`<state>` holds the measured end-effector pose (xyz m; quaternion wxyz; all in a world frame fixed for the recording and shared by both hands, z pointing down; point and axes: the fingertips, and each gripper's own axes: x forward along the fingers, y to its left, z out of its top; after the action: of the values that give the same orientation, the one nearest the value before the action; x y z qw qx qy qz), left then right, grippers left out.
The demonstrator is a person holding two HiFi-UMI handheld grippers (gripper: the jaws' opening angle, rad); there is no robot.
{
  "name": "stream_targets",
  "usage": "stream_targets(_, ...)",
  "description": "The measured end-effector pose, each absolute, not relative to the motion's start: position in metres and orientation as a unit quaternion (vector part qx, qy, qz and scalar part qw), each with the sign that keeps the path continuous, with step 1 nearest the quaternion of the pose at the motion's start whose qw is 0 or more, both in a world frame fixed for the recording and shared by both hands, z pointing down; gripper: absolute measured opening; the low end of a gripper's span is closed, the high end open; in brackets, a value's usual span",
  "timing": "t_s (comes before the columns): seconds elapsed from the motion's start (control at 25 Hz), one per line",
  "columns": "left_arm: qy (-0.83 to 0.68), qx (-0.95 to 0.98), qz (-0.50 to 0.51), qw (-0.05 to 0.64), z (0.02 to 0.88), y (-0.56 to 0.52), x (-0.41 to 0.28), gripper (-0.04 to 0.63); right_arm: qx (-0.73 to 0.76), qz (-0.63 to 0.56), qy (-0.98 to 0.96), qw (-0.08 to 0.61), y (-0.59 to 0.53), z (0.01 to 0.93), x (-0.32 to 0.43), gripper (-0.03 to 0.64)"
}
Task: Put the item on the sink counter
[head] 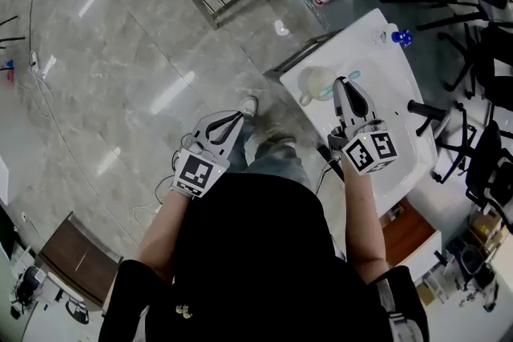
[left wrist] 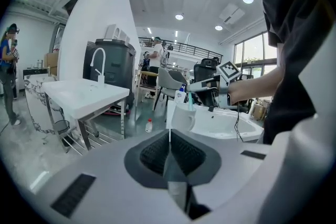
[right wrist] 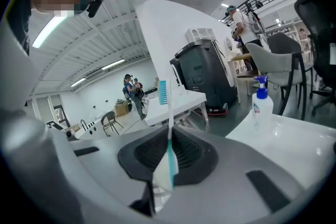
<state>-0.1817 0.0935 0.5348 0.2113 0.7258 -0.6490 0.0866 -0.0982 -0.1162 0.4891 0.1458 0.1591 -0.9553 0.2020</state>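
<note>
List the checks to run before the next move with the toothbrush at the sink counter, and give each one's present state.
1. Right gripper shut on the toothbrush: ok.
2. Left gripper shut with nothing between its jaws: ok.
3. Right gripper over the sink counter: ok in the head view.
4. Bare counter to set it on: ok, white surface shows beside the spray bottle.
5. Toothbrush clear of the mug: cannot tell, the two sit close together.
6. Toothbrush lying on the counter: not ok, it is held upright in the jaws.
</note>
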Motion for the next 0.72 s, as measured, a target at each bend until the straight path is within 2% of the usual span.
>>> stream_targets(0.4, -0.663, 0.709, 0.070, 0.230, 0.543, 0.108, -0.184, 0.028, 0.154, 0.179, -0.945, 0.225, -0.104, 0.533, -0.106, 0.046)
stream_targets(0.72, -0.671, 0.701, 0.063, 0.235, 0.545, 0.110, -0.189, 0.028, 0.164, 0.168, -0.939, 0.251, -0.107, 0.546, -0.112, 0.046)
